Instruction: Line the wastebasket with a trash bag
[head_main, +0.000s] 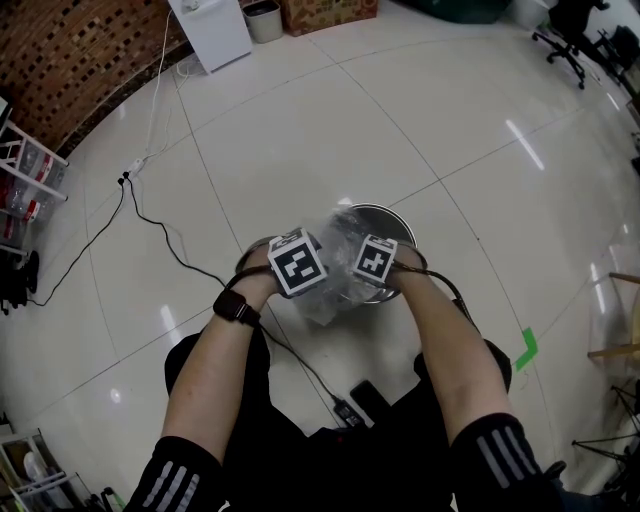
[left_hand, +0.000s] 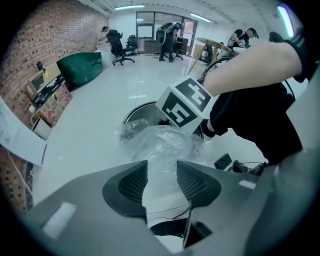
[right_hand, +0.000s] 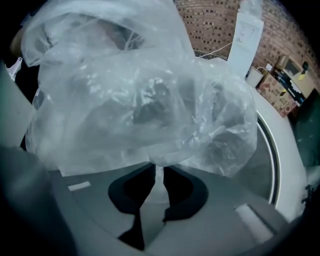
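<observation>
A round metal wastebasket (head_main: 385, 212) stands on the white floor in front of the person's knees. A clear trash bag (head_main: 335, 275) is bunched over its near rim, between both grippers. My left gripper (left_hand: 161, 175) points steeply down, its jaws apart; the bag (left_hand: 160, 142) billows just past the tips, over the wastebasket's rim (left_hand: 137, 111). My right gripper (right_hand: 156, 175) has its jaws close together, with a gathered fold of the bag (right_hand: 145, 100) pinched at the tips. The basket's rim (right_hand: 272, 150) curves at the right behind the film. The marker cubes (head_main: 297, 262) hide the jaws in the head view.
A black cable (head_main: 150, 225) runs over the floor from the left to a black box (head_main: 365, 395) between the person's legs. A white cabinet (head_main: 212, 30) stands far back, a wire rack (head_main: 30, 180) at the left, green tape (head_main: 525, 348) at the right.
</observation>
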